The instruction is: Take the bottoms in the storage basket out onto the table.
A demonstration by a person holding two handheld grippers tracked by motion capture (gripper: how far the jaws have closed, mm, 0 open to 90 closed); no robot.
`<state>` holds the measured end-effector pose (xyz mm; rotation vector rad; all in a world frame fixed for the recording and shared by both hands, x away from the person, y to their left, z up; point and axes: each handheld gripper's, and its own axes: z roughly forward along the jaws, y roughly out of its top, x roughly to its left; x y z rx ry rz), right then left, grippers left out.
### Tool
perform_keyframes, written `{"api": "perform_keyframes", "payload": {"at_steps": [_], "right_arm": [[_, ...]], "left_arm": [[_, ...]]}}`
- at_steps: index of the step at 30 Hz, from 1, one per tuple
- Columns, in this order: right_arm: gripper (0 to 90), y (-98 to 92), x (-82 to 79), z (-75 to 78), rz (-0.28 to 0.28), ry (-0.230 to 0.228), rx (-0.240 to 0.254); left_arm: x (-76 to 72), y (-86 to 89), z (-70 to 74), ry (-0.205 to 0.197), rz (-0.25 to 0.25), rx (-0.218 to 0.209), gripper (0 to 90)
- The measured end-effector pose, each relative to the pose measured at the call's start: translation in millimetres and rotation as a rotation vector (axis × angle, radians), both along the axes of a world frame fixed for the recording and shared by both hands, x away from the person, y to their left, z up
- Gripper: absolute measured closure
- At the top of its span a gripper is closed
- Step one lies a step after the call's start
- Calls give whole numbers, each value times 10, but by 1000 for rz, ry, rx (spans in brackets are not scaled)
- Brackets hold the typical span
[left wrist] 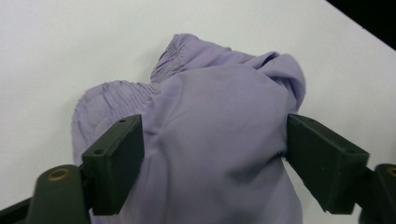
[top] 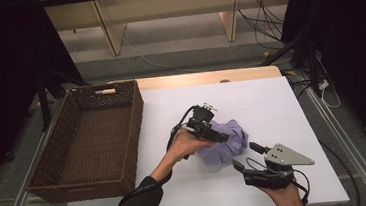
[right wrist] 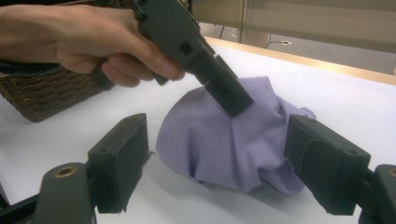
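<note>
A crumpled lilac cloth lies in a heap on the white table. My left gripper points down onto the heap from its left side. In the left gripper view the cloth bulges up between the two widely parted jaws of that gripper, which stands open. My right gripper rests low near the table's front edge, just in front of the heap, open with nothing held. From the right gripper view the cloth lies ahead, and the left gripper dips into its top.
A brown wicker basket stands at the table's left with nothing inside. Bare white table surface stretches behind and to the right of the cloth. Cables and wooden furniture legs lie on the floor beyond the far edge.
</note>
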<state>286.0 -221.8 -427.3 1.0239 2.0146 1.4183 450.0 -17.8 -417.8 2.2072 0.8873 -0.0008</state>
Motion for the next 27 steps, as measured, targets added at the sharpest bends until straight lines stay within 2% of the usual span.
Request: {"api": "perform_keyframes", "payload": {"at_steps": [5,10,16,20,27], "right_arm": [[230,1,0,-2,1,-1,0],[230,2,5,-7,-1,3,0],[231,11,7,-5,3,1,-2],[230,6,6,-8,3,1,-3],[230,0,7,-7,0,2,1]], "left_arm": [[-40,151,85,-24,8,-39,158],[-63,334,89,-40,30,-85,133],[-60,414,100,-40,52,-137,126],[-85,432,123,-60,46,-132,121],[-113,510,153,-83,62,-148,114]]}}
